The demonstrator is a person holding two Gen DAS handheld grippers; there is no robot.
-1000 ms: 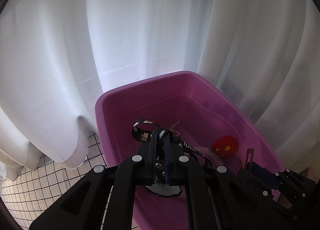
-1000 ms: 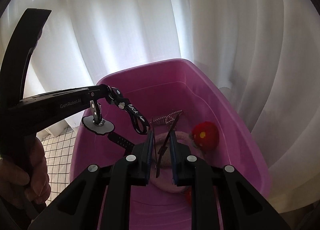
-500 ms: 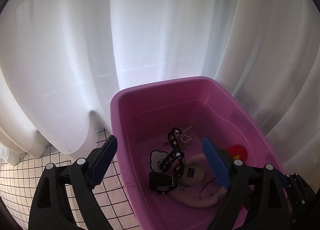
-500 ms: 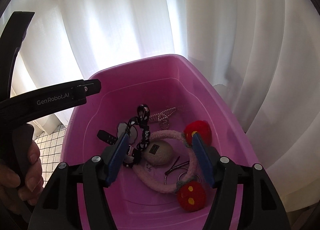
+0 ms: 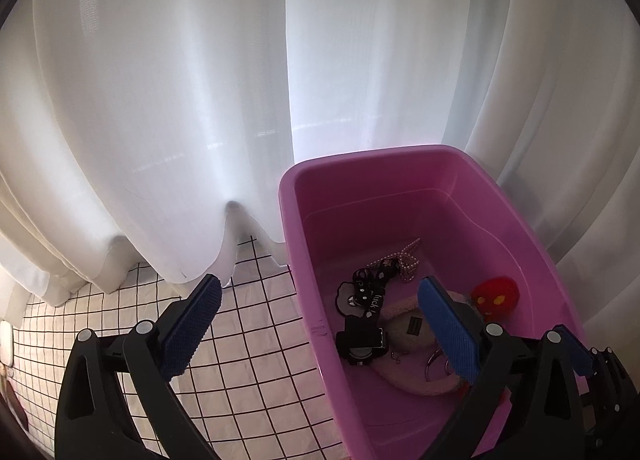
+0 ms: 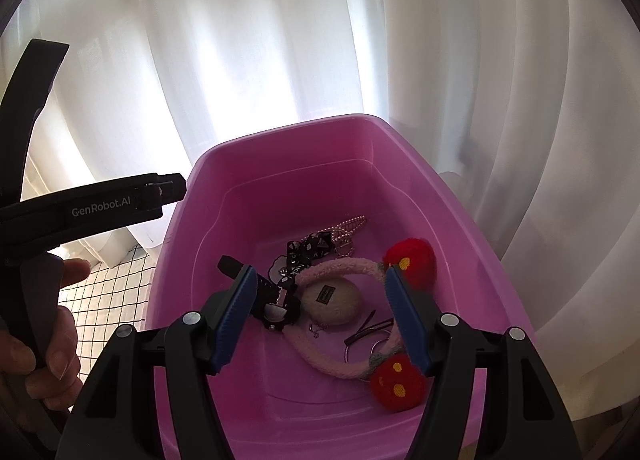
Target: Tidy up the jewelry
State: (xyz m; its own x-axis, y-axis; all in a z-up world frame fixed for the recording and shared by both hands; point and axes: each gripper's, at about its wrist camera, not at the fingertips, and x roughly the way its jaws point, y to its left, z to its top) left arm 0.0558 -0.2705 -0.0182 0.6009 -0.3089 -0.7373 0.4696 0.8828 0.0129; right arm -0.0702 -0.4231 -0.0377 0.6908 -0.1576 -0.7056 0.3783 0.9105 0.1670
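Your left gripper (image 5: 320,324) is made of black plastic. It has two long arms that spread apart like a fork. Each arm ends in a flat blue pad (image 5: 191,326) with a bumpy, dotted face. Small round silver screws (image 5: 144,327) sit on the black arms, near where the pads begin. Your right gripper (image 6: 318,320) looks just the same: black arms, blue pads (image 6: 408,320), silver screws (image 6: 192,317). Seen from the right wrist camera, the side of your left gripper is a long black bar with white letters (image 6: 101,207) that say "GenRobot.AI". Your hand (image 6: 40,344) wraps around its black handle, and no sleeve shows.
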